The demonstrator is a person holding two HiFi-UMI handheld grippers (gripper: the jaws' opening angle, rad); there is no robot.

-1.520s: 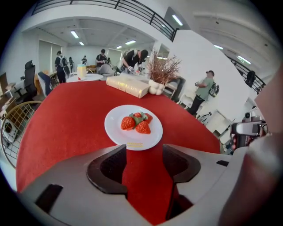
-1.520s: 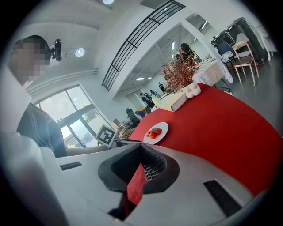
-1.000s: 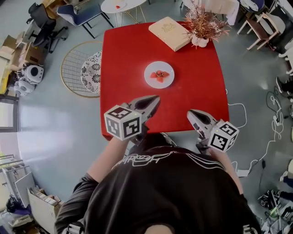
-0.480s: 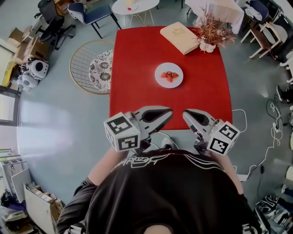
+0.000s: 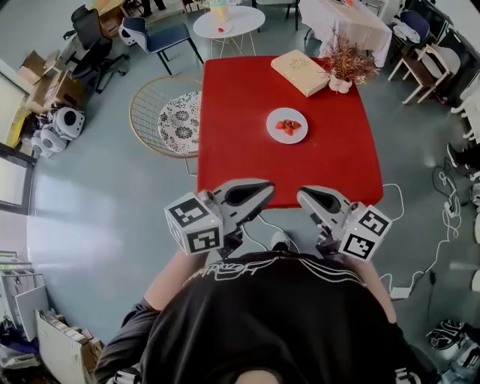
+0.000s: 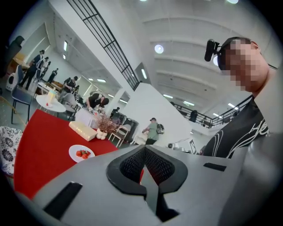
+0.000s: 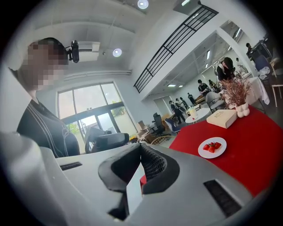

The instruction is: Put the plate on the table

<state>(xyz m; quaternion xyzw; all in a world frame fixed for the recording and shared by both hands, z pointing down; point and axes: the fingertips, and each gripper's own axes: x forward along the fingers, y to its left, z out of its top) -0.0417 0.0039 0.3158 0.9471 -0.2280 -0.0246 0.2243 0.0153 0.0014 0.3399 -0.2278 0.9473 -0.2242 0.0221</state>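
A white plate (image 5: 287, 125) with red strawberries rests on the red table (image 5: 240, 142), past its middle. It also shows in the left gripper view as the plate (image 6: 81, 153) and in the right gripper view as the plate (image 7: 212, 147). My left gripper (image 5: 267, 188) hangs off the table's near edge, jaws shut with nothing between them. My right gripper (image 5: 303, 196) hangs beside it, jaws together and empty. Both are well short of the plate and held close to the person's chest.
A tan box (image 5: 299, 72) and a white vase of dried twigs (image 5: 346, 64) stand at the table's far right. A round wire basket (image 5: 166, 114) sits on the floor to the left. Chairs and a small round white table (image 5: 223, 20) lie beyond. Cables (image 5: 390, 199) trail at right.
The grippers and the view have drawn back from the table: the plate and table now sit farther off. The grippers, earlier over the table's near edge, now hang off it.
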